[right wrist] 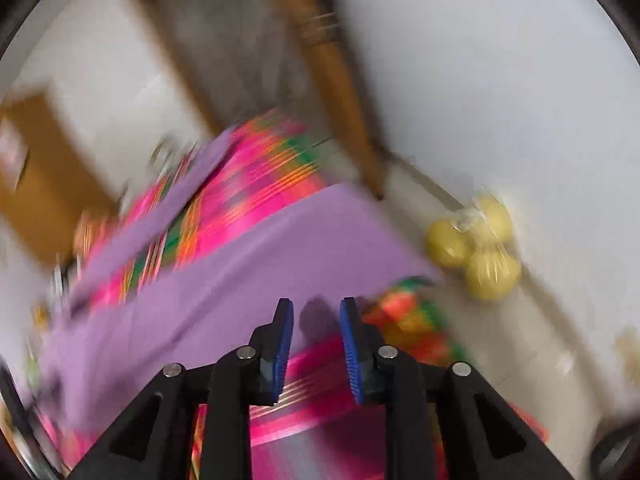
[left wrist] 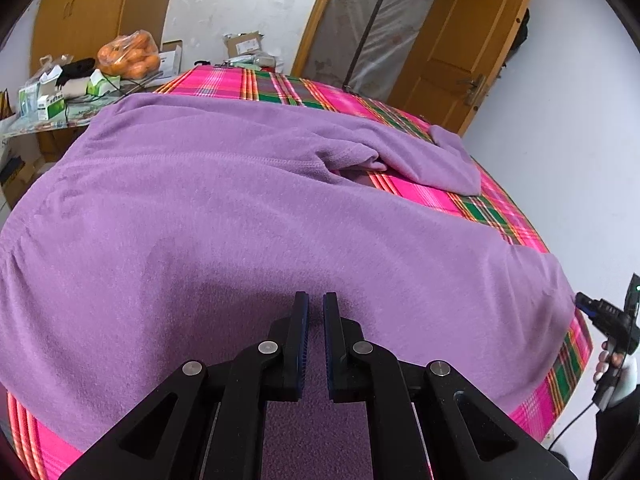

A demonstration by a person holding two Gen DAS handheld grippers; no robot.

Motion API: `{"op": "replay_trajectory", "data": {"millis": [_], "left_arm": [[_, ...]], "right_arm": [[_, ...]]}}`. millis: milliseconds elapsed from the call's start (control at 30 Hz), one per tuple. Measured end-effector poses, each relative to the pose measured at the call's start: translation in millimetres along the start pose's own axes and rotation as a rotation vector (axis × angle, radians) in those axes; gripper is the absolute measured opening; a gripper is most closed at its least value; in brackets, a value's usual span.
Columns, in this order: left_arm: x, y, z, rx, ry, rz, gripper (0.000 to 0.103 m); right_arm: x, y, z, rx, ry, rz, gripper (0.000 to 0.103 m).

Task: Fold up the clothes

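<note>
The purple fleece garment [left wrist: 224, 216] lies spread out flat across a bed covered with a pink, green and orange plaid sheet [left wrist: 516, 224]. It takes up most of the sheet. One sleeve [left wrist: 436, 156] stretches out to the side over the plaid, and where it joins the body the cloth is bunched into a small fold with a gap beneath it.

The left gripper [left wrist: 316, 300] hangs over the near part of the garment, angled downward, its fingers [left wrist: 300, 332] drawn almost together with only a thin slit between the blue pads. No cloth is caught between them; the fleece shows through the slit, lower down.

The right gripper [right wrist: 316, 312] is at the corner of the bed, where the garment's edge [right wrist: 320, 216] meets bare plaid. Its own view is badly smeared, but its fingers [right wrist: 352, 344] plainly stand about halfway apart with nothing between them. From the left camera, that gripper [left wrist: 588, 306] can be seen at the far right, its tip just beside the garment's corner; whether it touches the cloth I cannot tell. A hand [left wrist: 608, 364] grips its handle.

Beyond the bed a cluttered counter [left wrist: 48, 124] carries small boxes and a bag of oranges [left wrist: 128, 56]. A wooden door [left wrist: 460, 44] stands behind. On the floor near the bed's corner sits a clear bag of yellow fruit [right wrist: 476, 244].
</note>
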State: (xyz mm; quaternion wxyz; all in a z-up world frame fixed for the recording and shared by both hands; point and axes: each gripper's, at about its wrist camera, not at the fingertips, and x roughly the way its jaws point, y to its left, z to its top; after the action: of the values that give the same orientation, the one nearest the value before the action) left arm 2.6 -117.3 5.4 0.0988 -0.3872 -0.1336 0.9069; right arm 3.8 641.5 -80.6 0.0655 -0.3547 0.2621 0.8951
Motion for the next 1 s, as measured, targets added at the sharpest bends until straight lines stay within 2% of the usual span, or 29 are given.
{"op": "replay_trajectory", "data": {"millis": [133, 200, 233, 333, 400, 467, 533, 567, 700, 833, 933, 1000], "left_arm": [[1, -1, 1, -0.005, -0.001, 0.001, 0.007], [2, -2, 1, -0.002, -0.002, 0.005, 0.007], [2, -2, 1, -0.002, -0.002, 0.006, 0.007], [2, -2, 1, -0.003, -0.002, 0.006, 0.007], [3, -2, 1, -0.006, -0.002, 0.004, 0.007], [3, -1, 1, -0.011, -0.001, 0.001, 0.007], [3, -1, 1, -0.012, -0.001, -0.001, 0.007], [3, -1, 1, -0.012, -0.001, -0.001, 0.007], [2, 0, 2, -0.009, -0.001, 0.0, 0.007], [2, 1, 2, -0.009, 0.001, -0.007, 0.007], [0, 1, 1, -0.011, 0.002, -0.007, 0.007], [0, -3, 0, 0.004, 0.003, 0.0, 0.007]], "right_arm": [[-3, -41, 13, 0.203, 0.006, -0.002, 0.041], [12, -52, 18, 0.283, 0.09, 0.106, 0.041], [18, -55, 20, 0.31, 0.106, 0.136, 0.045], [32, -68, 28, 0.377, 0.137, 0.194, 0.045], [41, -74, 30, 0.4, 0.148, 0.21, 0.029], [42, -75, 33, 0.402, 0.121, 0.216, 0.017], [39, -72, 35, 0.388, 0.078, 0.219, 0.006], [36, -67, 35, 0.371, 0.05, 0.219, 0.006], [10, -63, 31, 0.332, -0.032, 0.176, 0.006], [14, -73, 28, 0.335, 0.012, 0.068, 0.01], [0, -65, 30, 0.269, -0.06, -0.039, 0.013], [-15, -44, 31, 0.163, -0.129, -0.036, 0.015]]}}
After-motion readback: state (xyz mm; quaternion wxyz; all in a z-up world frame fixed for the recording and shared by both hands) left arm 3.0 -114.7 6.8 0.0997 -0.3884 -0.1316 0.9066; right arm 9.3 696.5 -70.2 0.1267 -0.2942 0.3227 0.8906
